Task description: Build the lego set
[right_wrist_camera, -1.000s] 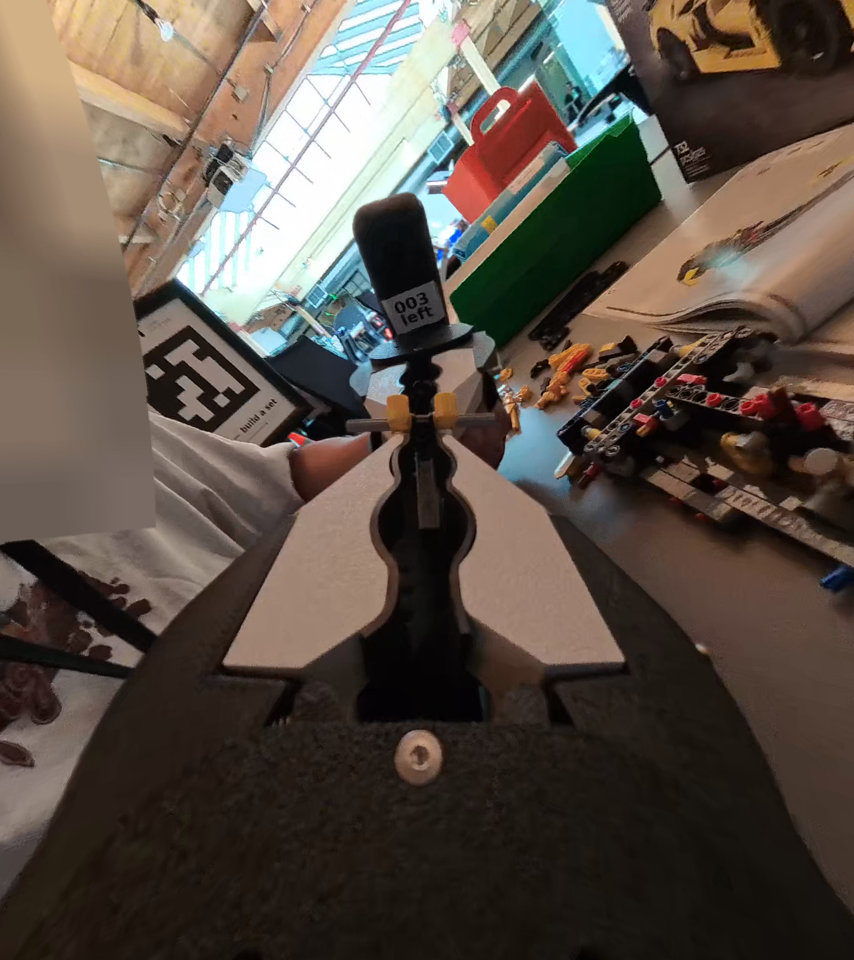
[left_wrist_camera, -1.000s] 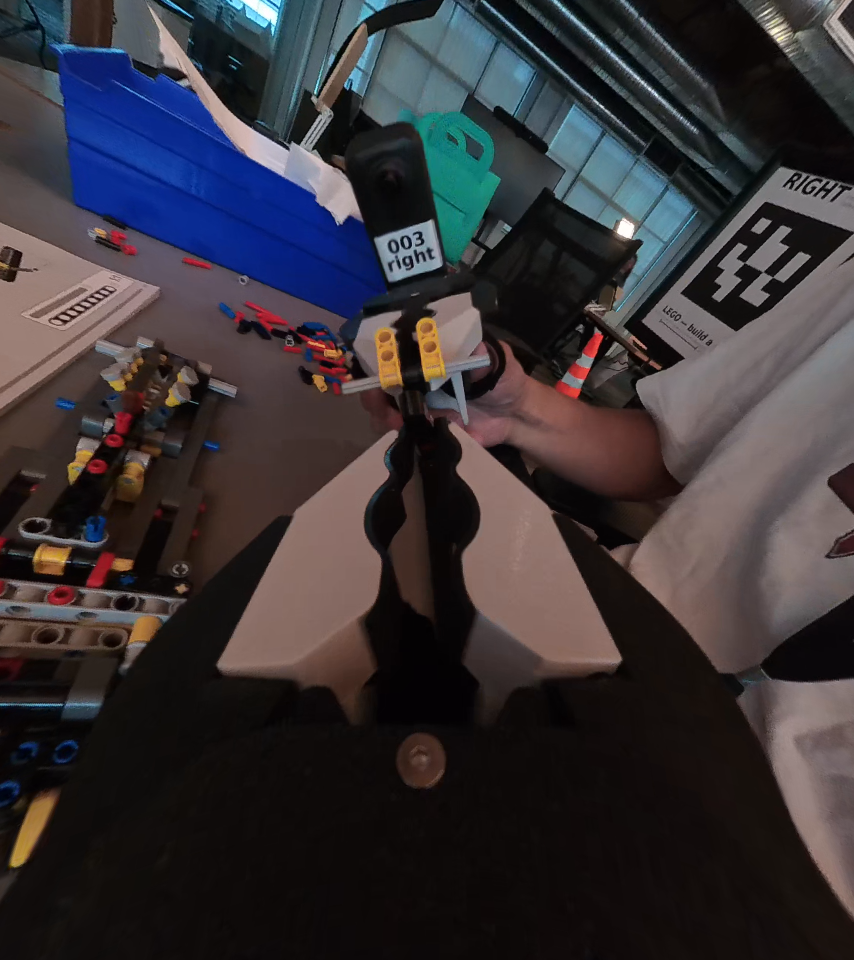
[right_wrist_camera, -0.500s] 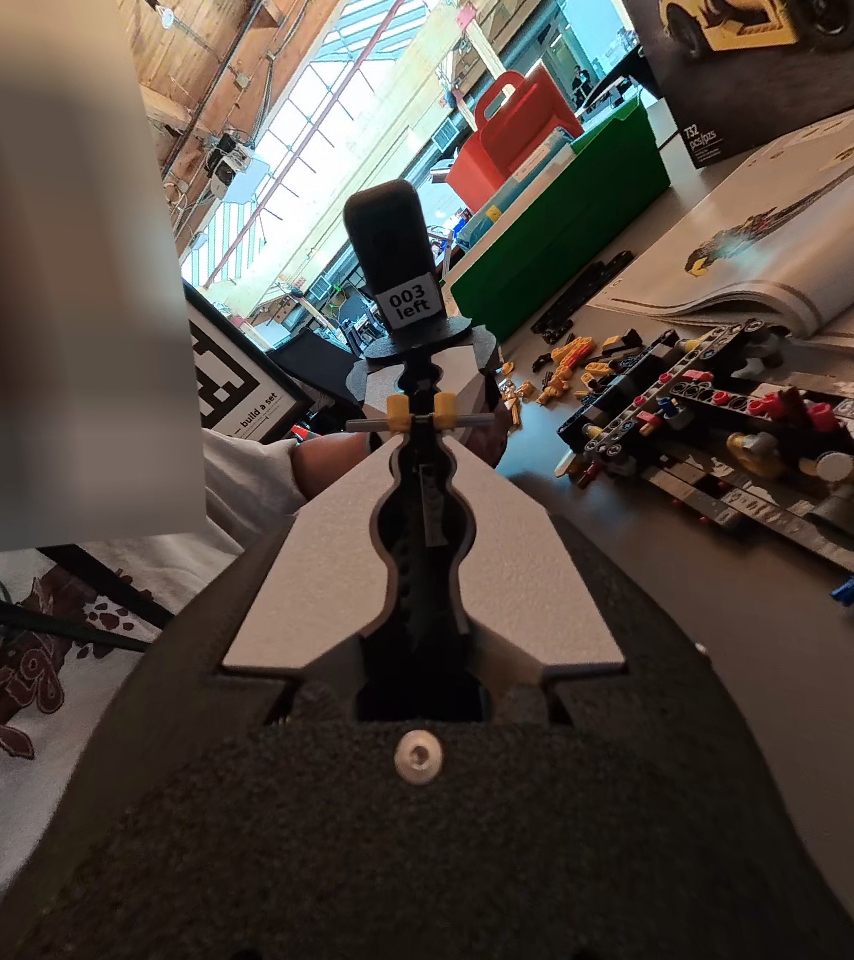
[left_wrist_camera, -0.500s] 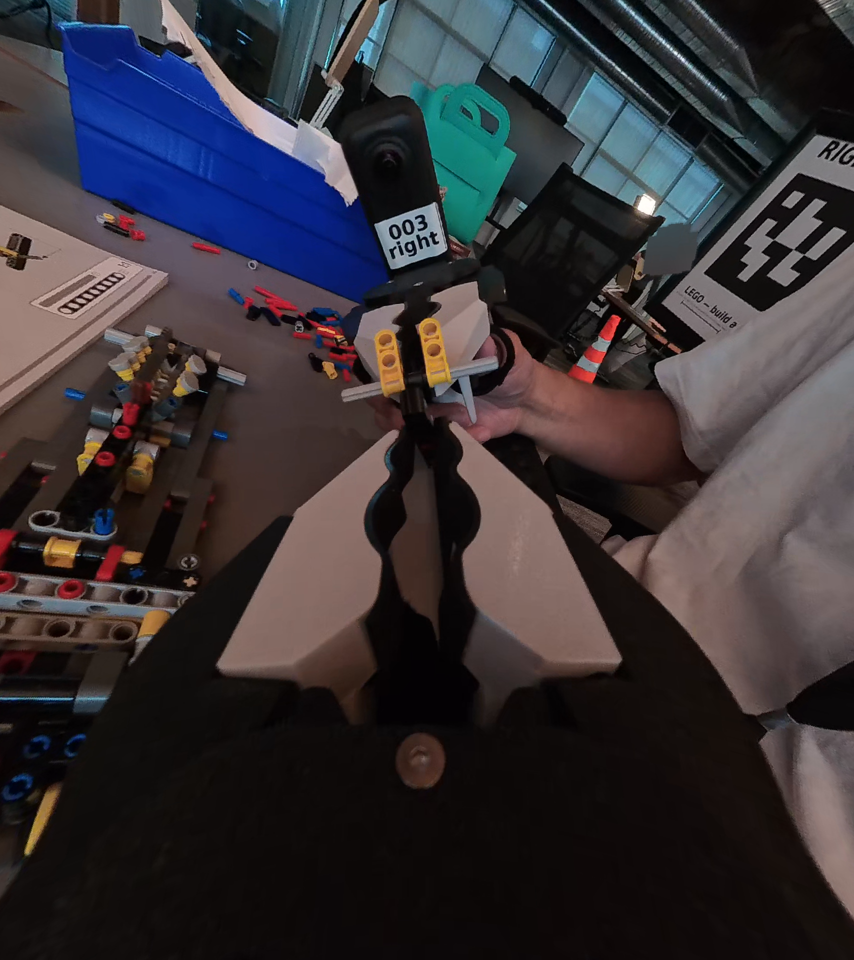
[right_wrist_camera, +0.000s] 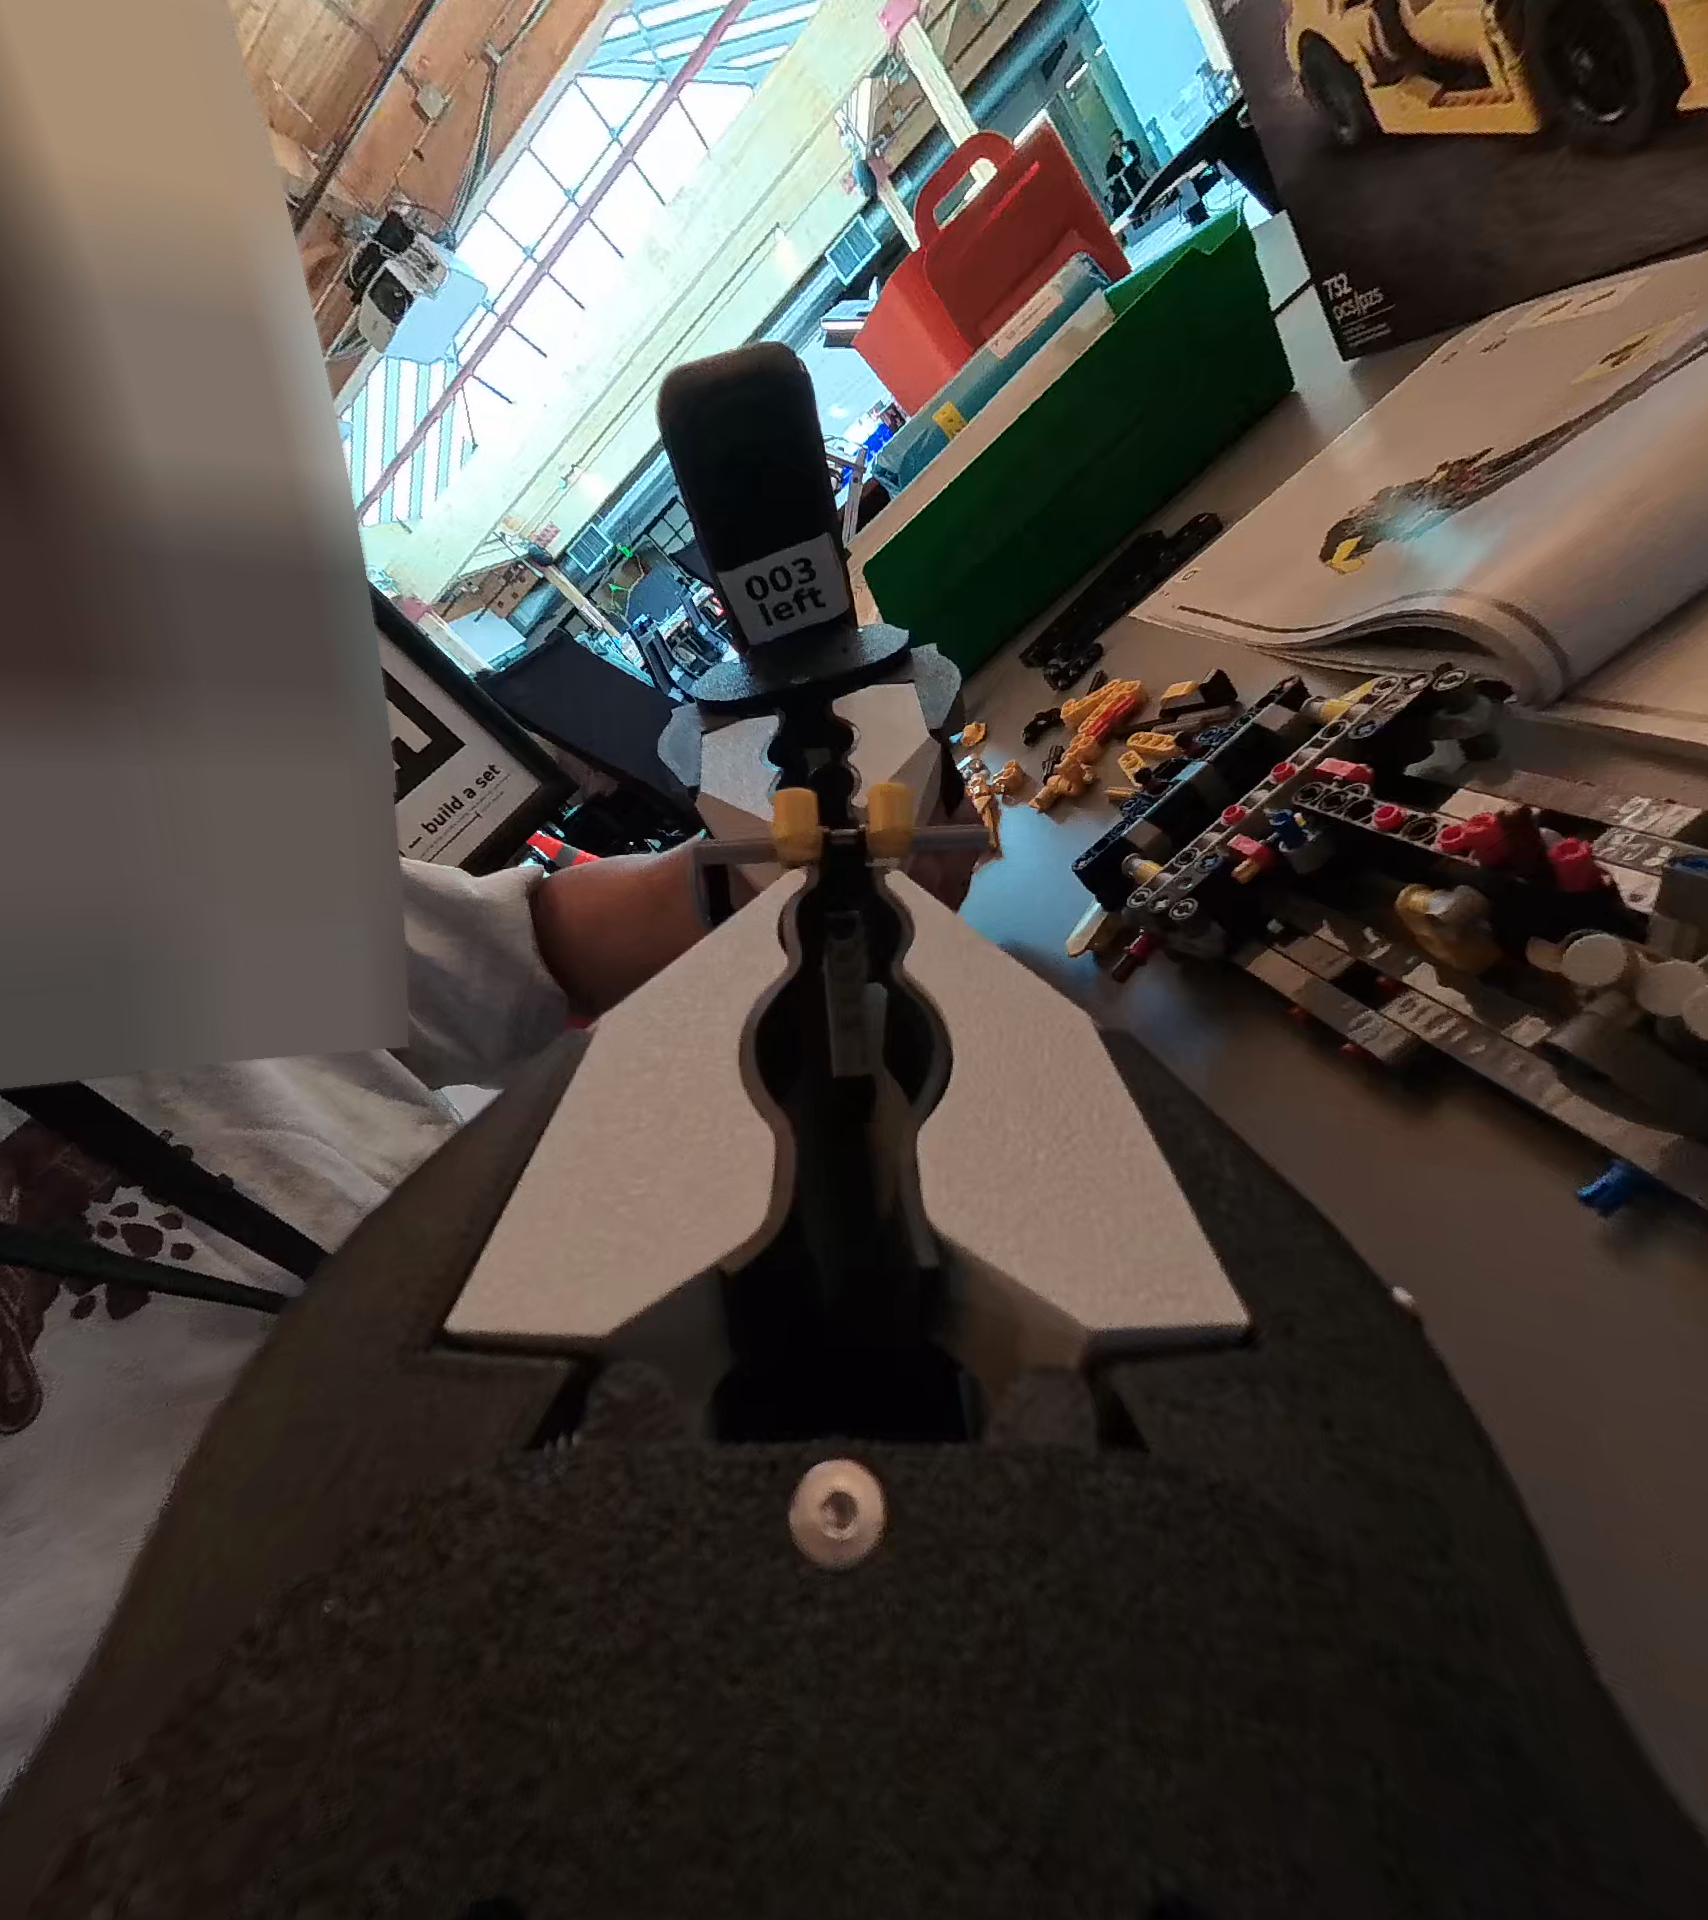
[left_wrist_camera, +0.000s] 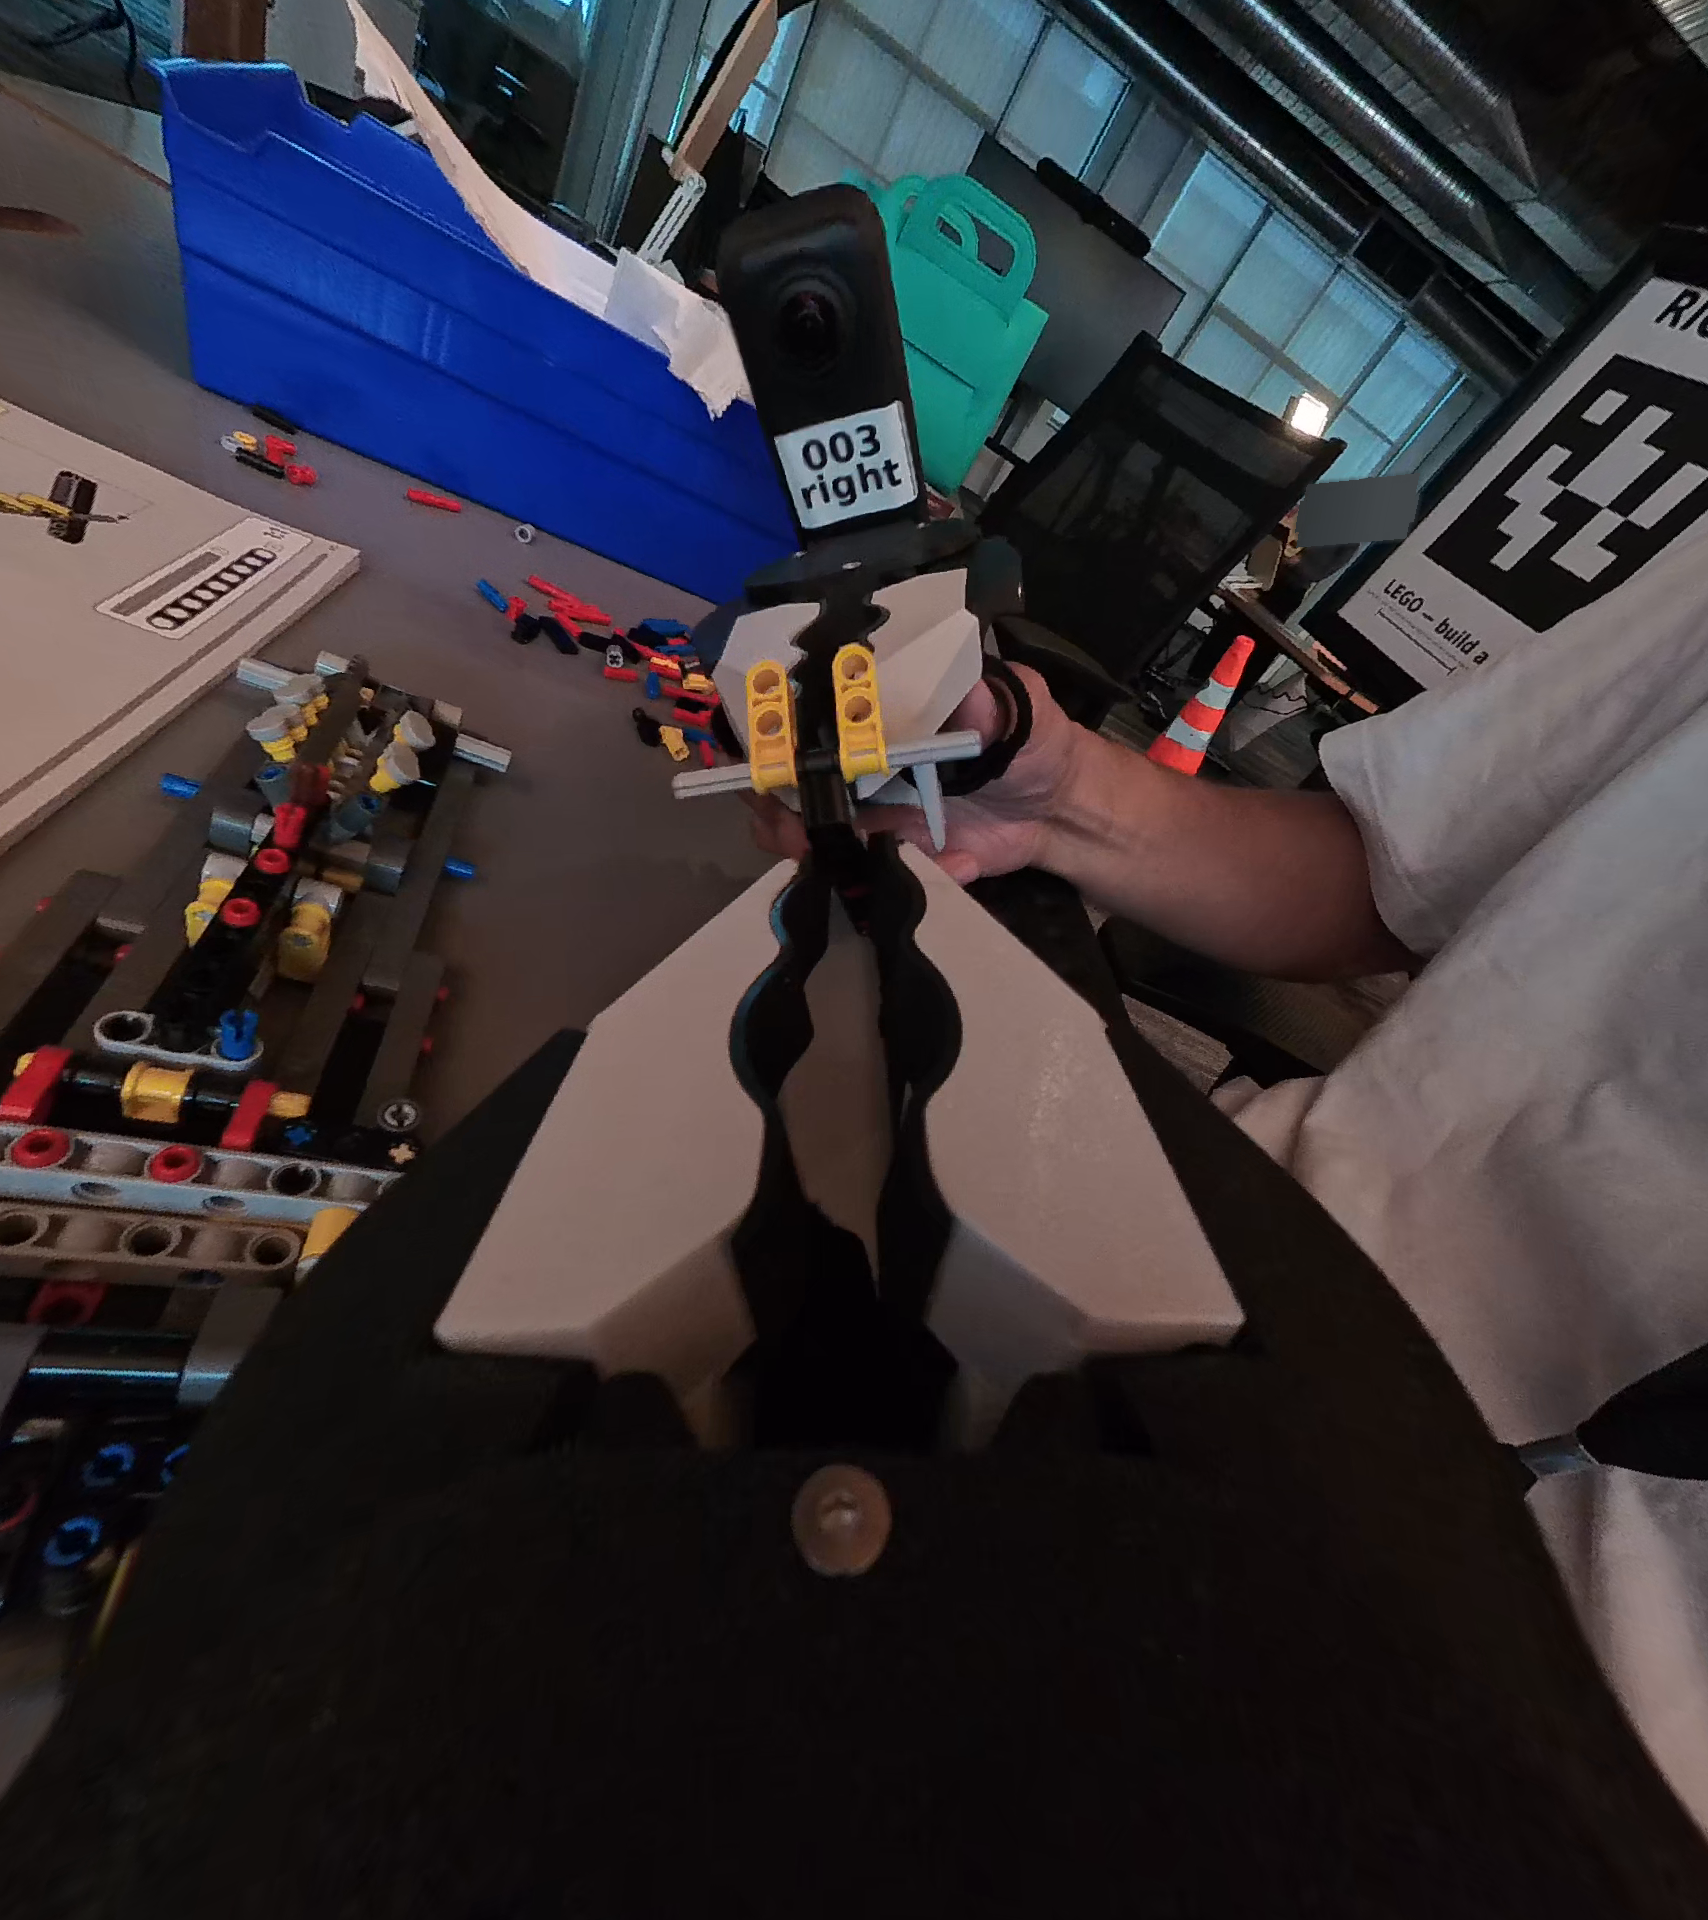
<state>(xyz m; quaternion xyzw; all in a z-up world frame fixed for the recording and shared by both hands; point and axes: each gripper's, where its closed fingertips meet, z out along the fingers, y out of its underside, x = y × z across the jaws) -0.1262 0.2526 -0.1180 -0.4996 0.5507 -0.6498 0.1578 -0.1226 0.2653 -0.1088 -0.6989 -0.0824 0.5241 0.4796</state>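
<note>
Yellow connectors, 2 of them, sit side by side on a grey axle [left_wrist_camera: 829,750] held in the air between the 2 grippers, above the edge of the counter [left_wrist_camera: 569,883]. The left connector [left_wrist_camera: 769,715] and the right connector [left_wrist_camera: 858,709] stand upright, while the axle runs crosswise to both tools, its ends sticking out to either side.

The left gripper [left_wrist_camera: 837,883] has its jaws pressed nearly together on a small dark piece that reaches up to the axle between the connectors; exactly what that piece is cannot be told. The right gripper [right_wrist_camera: 834,883] faces it head-on from the opposite side, jaws likewise drawn in on something thin at the axle's middle.

So the sub-assembly lies straight ahead of both tips, touching or just off each, with neither tool clearly nearer. The likely next move is a push along the line joining the 2 tools, across the axle's long axis, so the tools must stay in line or the axle will twist.

To the side, the part-built chassis [left_wrist_camera: 206,935] lies on the counter, with the instruction book [right_wrist_camera: 1452,582] beyond it.
</note>
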